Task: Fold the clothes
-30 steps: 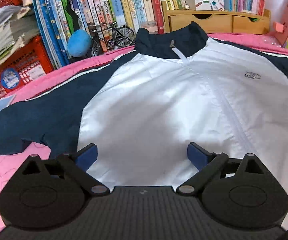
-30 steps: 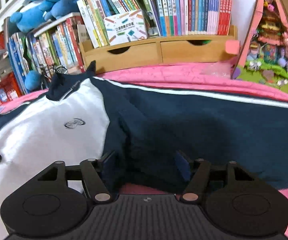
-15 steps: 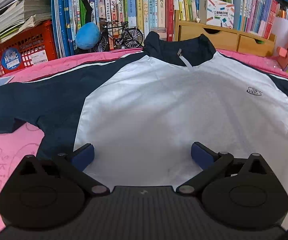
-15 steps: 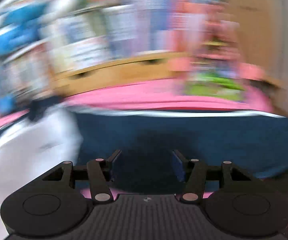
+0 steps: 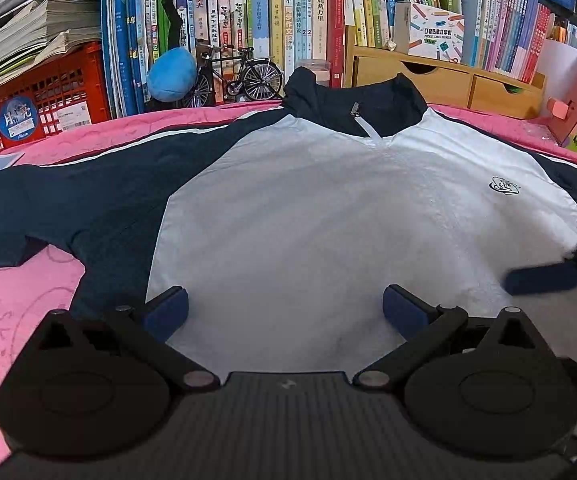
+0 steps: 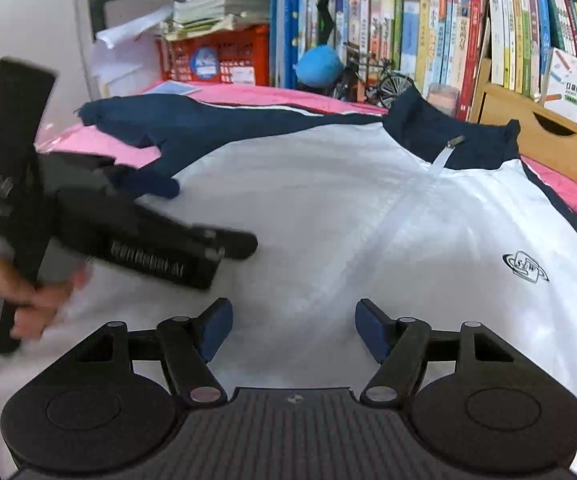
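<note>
We see the right gripper (image 6: 293, 326), its jaws opening with nothing between them, above the white front of the jacket (image 6: 328, 208), while the left gripper (image 6: 208, 220) lies over the fabric, held by a hand (image 6: 20, 292).

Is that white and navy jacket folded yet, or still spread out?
Spread out. The jacket lies flat on the pink cover, front up, the visible sleeve stretched sideways.

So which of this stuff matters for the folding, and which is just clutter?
For the job:
jacket
left gripper, open
right gripper, jaws opening, nothing between them

Lying about:
books
toy bicycle
blue ball
red crate
wooden drawers
</note>
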A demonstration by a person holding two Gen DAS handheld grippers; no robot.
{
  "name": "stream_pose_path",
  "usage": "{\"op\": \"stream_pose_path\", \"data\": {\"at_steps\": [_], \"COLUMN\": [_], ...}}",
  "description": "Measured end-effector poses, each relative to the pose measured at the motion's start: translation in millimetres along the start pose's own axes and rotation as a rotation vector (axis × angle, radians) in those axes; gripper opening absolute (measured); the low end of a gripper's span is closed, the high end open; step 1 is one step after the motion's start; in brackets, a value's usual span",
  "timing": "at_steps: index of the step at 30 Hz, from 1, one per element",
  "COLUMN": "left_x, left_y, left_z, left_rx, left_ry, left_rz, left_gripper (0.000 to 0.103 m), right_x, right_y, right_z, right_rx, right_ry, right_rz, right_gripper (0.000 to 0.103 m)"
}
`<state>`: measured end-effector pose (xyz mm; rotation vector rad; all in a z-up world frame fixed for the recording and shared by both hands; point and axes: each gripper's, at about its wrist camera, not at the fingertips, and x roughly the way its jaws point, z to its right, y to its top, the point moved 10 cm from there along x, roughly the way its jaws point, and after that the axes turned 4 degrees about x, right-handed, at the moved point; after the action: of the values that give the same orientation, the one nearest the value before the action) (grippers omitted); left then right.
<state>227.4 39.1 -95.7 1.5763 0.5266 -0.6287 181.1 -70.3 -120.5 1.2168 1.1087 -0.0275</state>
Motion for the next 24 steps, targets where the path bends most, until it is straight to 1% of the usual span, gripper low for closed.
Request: {"op": "stream_pose_path", "data": {"at_steps": [1, 2, 3, 4, 6, 7, 9, 11, 12, 14, 17, 19, 21, 22, 23, 24], "left_x": [0.1, 0.2, 0.2, 0.3, 0.3, 0.4, 0.5, 0.5, 0.3, 0.2, -2.9, -19.3, -52.3, -69.8, -87.3, -100.6], "left_y": [0.0, 0.1, 0.1, 0.0, -0.2, 0.0, 0.4, 0.8, 0.8, 1.0, 0.0, -8.3, -27.0, -38.4, -54.0, -72.2], "left_z": [0.2, 0.4, 0.5, 0.3, 0.2, 0.5, 0.7, 0.6, 0.4, 0.6, 0.0, -3.0, 0.1, 2.2, 4.5, 3.7], "left_rx": [0.001, 0.002, 0.003, 0.003, 0.003, 0.003, 0.004, 0.004, 0.005, 0.004, -0.001, -0.009, 0.008, 0.021, 0.042, 0.069], "left_ry": [-0.002, -0.005, -0.006, -0.007, -0.008, -0.007, -0.006, -0.003, -0.001, 0.001, -0.002, -0.020, -0.095, -0.133, -0.154, -0.152], "left_rz": [0.000, 0.001, 0.001, 0.001, 0.002, 0.002, 0.001, 0.001, 0.001, 0.000, -0.006, -0.022, -0.009, 0.002, 0.008, 0.006], "left_gripper": [0.103, 0.103, 0.103, 0.103, 0.103, 0.103, 0.103, 0.103, 0.103, 0.103, 0.103, 0.103, 0.103, 0.103, 0.103, 0.103], "right_x": [-6.6, -15.2, -23.9, -32.7, -55.0, -68.8, -90.9, -115.0, -123.5, -140.5, -159.6, -159.4, -148.2, -141.2, -134.2, -127.7], "right_y": [-5.4, -14.8, -24.1, -33.4, -51.1, -61.3, -76.6, -87.7, -89.2, -91.8, -87.3, -87.4, -90.6, -93.3, -96.0, -98.9], "right_z": [3.8, 12.7, 21.7, 30.6, 54.3, 70.4, 93.1, 95.3, 78.8, 43.6, -42.3, -91.8, -117.3, -116.8, -116.3, -114.6], "right_rx": [-0.007, -0.009, -0.011, -0.013, 0.012, 0.064, 0.139, 0.143, 0.103, 0.020, -0.182, -0.320, -0.427, -0.428, -0.429, -0.427], "right_ry": [0.003, -0.020, -0.043, -0.066, -0.128, -0.149, -0.218, -0.283, -0.266, -0.226, -0.045, 0.034, 0.043, 0.041, 0.039, 0.037], "right_rz": [0.002, -0.004, -0.010, -0.017, -0.022, -0.034, -0.050, -0.046, -0.031, 0.001, 0.089, 0.132, 0.155, 0.150, 0.144, 0.137], "right_gripper": [0.069, 0.069, 0.072, 0.080, 0.089, 0.091, 0.091, 0.086, 0.082, 0.082, 0.085, 0.085, 0.085, 0.085, 0.084, 0.084]}}
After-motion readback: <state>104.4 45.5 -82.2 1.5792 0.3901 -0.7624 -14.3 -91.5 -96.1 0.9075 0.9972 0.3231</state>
